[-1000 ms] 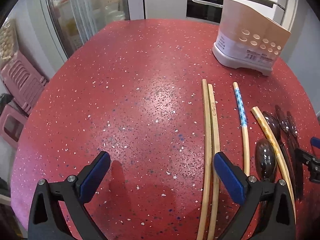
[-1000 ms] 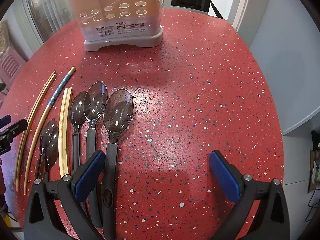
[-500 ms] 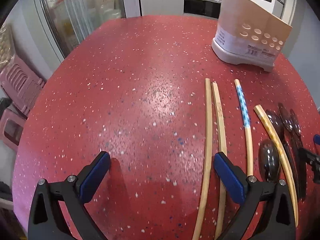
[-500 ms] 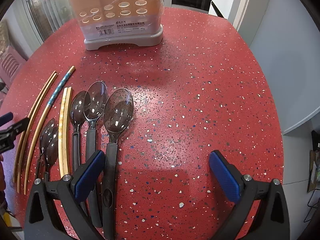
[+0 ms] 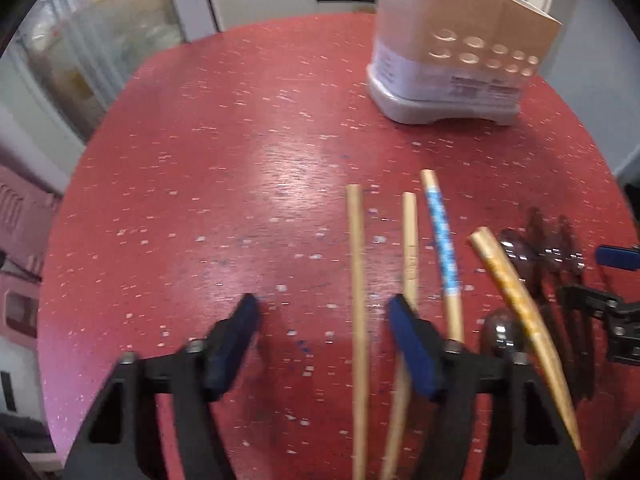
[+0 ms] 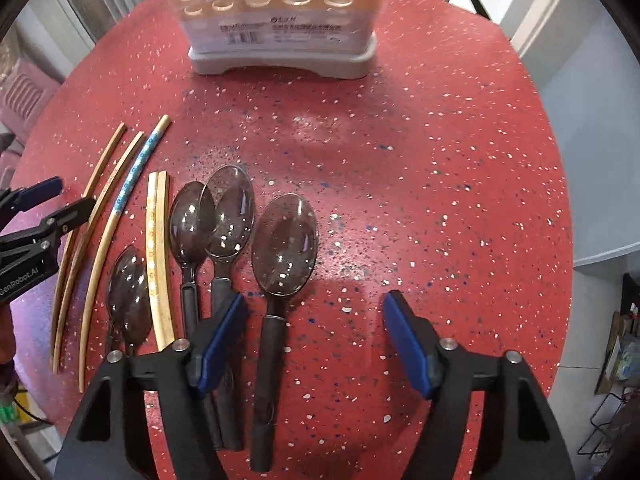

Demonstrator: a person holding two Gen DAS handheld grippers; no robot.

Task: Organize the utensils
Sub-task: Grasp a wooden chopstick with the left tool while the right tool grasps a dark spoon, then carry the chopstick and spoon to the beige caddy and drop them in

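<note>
- Jaws of the left gripper [image 5: 322, 344], at the bottom of the left wrist view, are closing; one plain wooden chopstick [image 5: 358, 320] lies between the blue pads, with no pad seen pressing it.
- Just right of that gripper's right pad runs a second plain chopstick [image 5: 409, 240], then a blue-patterned chopstick [image 5: 442, 240] and a yellow-patterned chopstick [image 5: 516, 300], all flat on the red speckled table [image 5: 200, 200].
- Jaws of the right gripper [image 6: 314, 340], at the bottom of the right wrist view, are closing too; the dark handle of the largest spoon [image 6: 285, 244] lies between the pads, nearer the left one, not visibly clamped.
- Left of it, two more clear-bowled spoons [image 6: 212, 220] overlap at the bowls, their handles passing under the left pad.
- Farther left in that view lies a small spoon pair [image 6: 128, 292], beside the yellow chopstick.
- At the top centre of the right wrist view, well apart from the utensils, stands the utensil holder [image 6: 280, 20], upright, with rows of round holes in its face.
</note>
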